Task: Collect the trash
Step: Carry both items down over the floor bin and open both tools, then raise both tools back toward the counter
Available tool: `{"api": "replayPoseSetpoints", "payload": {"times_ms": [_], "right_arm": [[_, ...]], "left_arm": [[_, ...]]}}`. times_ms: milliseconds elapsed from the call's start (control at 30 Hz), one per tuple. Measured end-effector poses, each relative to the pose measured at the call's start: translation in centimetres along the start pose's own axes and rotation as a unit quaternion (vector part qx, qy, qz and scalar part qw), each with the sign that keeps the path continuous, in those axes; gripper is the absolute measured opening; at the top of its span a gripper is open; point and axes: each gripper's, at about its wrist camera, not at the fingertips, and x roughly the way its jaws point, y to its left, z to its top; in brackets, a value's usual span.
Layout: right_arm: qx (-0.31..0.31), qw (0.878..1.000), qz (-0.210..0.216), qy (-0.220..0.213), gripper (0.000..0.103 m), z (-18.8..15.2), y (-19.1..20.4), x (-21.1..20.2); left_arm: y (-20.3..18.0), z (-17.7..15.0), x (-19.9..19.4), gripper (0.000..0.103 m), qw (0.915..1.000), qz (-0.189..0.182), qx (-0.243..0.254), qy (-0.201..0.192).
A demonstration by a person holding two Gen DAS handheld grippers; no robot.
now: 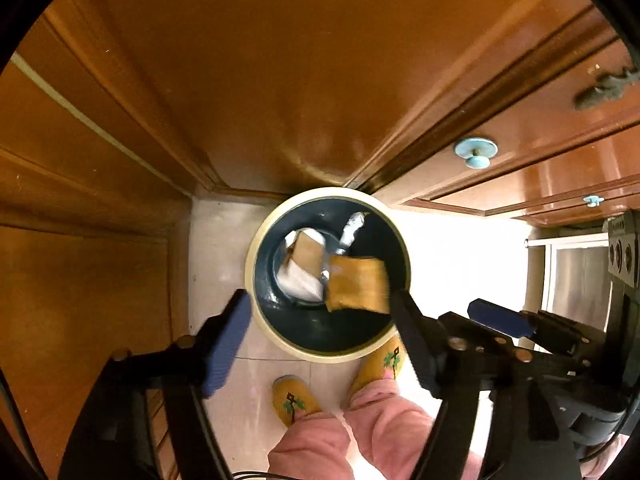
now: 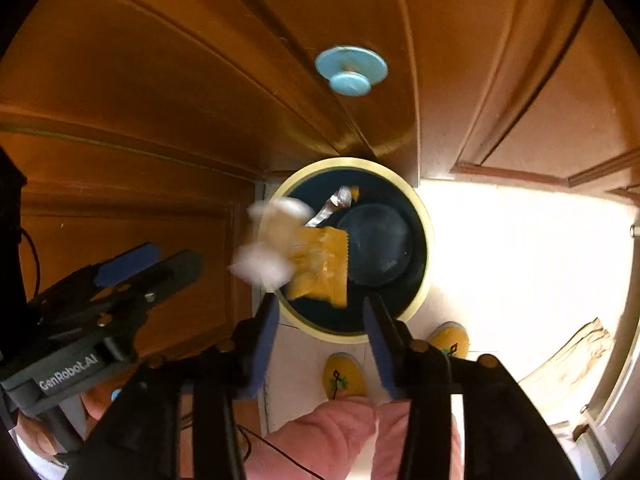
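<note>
**Ana:** Two grippers hang over one bin. Start at the left edge, what's there?

**Ben:** Wooden cabinet doors (image 1: 100, 200) fill the left side and the far side. The round bin (image 1: 256, 280), cream rim and dark inside, stands on the pale floor right at their foot, probably tucked into that corner to keep it out of the way.

**Ana:** And the left gripper (image 1: 320, 328)?

**Ben:** Pointing almost straight down above the bin, jaws spread wide with nothing between the pads. I'd say it is aimed like that so whatever it lets go falls inside the rim.

**Ana:** Where is the trash?

**Ben:** In the left wrist view an orange snack wrapper (image 1: 358, 284) shows against the bin's dark inside, with white crumpled paper (image 1: 300, 280) and a silvery foil scrap (image 1: 352, 228) further in. The blur suggests the wrapper and paper are in mid-fall, though I can't be sure how deep they are.

**Ana:** The right gripper (image 2: 320, 320)?

**Ben:** Just beside the other, also tilted steeply down at the bin, jaws parted and empty. Its camera shows the same wrapper and a smeared white wad (image 2: 264, 264) near the rim's left side.

**Ana:** Further right?

**Ben:** A blue cabinet knob (image 1: 476, 152), bright floor, and the person's yellow slippers (image 1: 294, 400) under pink trouser legs (image 1: 384, 420), close to the bin.
</note>
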Motion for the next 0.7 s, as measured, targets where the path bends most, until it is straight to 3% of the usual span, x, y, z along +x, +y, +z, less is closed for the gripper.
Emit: {"api": "replayPoseSetpoints", "payload": {"times_ms": [200, 400, 700], "right_arm": [[0.005, 1.0, 0.004, 0.002, 0.047, 0.1, 0.1, -1.5], [0.017, 1.0, 0.009, 0.0, 0.047, -0.7, 0.8, -4.2], [0.021, 1.0, 0.013, -0.01, 0.047, -2.9, 3.5, -11.0]], "left_arm": [[0.0, -0.1, -1.9, 0.077, 0.9994, 0.011, 0.007, -0.032], [-0.7, -0.1, -4.7, 0.077, 0.9995, 0.005, 0.002, -0.032], [-2.9, -1.0, -12.9, 0.077, 0.9986, 0.003, 0.033, -0.041]]}}
